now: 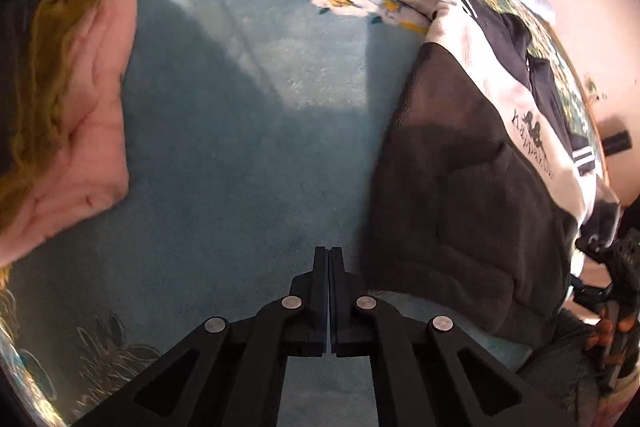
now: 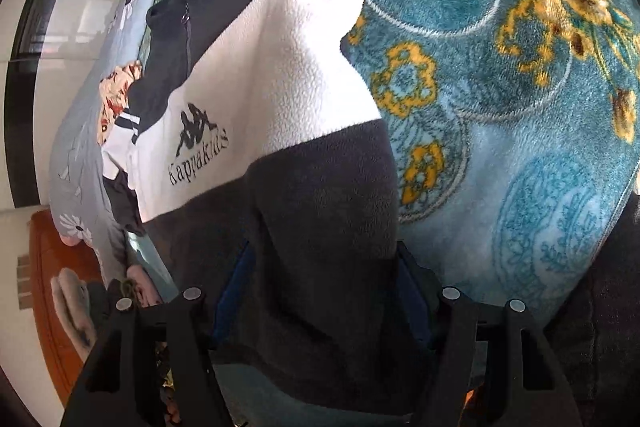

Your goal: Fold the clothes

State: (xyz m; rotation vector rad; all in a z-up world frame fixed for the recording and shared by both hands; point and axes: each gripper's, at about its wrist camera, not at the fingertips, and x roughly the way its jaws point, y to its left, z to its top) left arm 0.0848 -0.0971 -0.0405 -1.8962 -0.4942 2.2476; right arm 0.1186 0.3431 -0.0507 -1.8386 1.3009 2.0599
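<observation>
While right gripper (image 2: pixel 320 307) straddled dark hem of fleece jacket (image 2: pixel 280 87), jaws apart; left gripper (image 1: pixel 329 267) clenched, empty. Fleece looked soft, floppy, light; hem corners best hold.

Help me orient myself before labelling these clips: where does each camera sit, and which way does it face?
Left wrist: sits on the left claw, looking along its shut fingers down onto the teal blanket; a pink garment lies left, the fleece jacket right.
Right wrist: sits on the right claw, looking along its spread fingers, the jacket's dark hem lying between them; only the claw itself shows.
Shared: both see the black and white fleece jacket with its printed logo, on the patterned teal blanket.
</observation>
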